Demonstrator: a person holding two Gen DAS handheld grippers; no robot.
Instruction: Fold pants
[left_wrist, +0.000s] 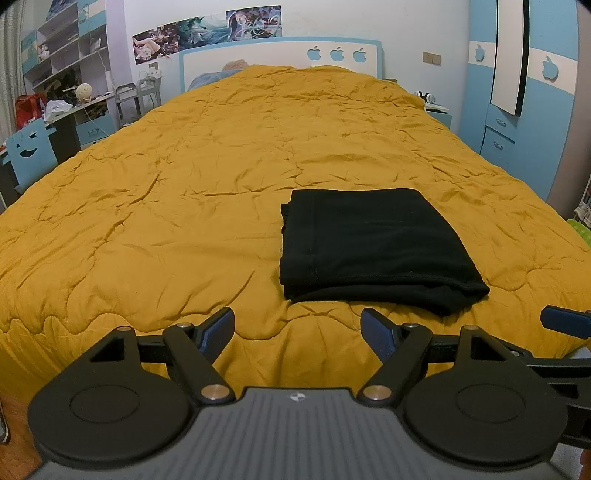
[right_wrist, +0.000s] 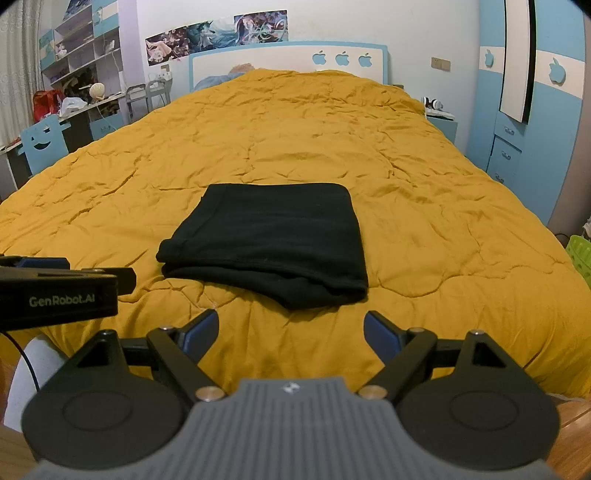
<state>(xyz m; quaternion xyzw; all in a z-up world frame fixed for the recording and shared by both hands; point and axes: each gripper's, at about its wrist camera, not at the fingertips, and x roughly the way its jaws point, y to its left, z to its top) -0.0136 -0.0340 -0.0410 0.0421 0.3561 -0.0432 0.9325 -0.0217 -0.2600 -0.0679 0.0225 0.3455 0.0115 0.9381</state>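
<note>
your black pants (left_wrist: 373, 247) lie folded in a neat rectangle on the mustard quilt (left_wrist: 184, 177), near the bed's foot. just short of them, your left hand-held gripper (left_wrist: 297, 330) and right hand-held gripper (right_wrist: 291, 332) hover wide open, empty.

The black pants (left_wrist: 373, 247) lie folded flat on the bed (left_wrist: 184, 192) near its foot edge. The left tongs (left_wrist: 297, 334) hover spread apart, empty, just short of them.

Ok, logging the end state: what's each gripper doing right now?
Left gripper: open, holding nothing, short of the pants.
Right gripper: open, holding nothing.
</note>
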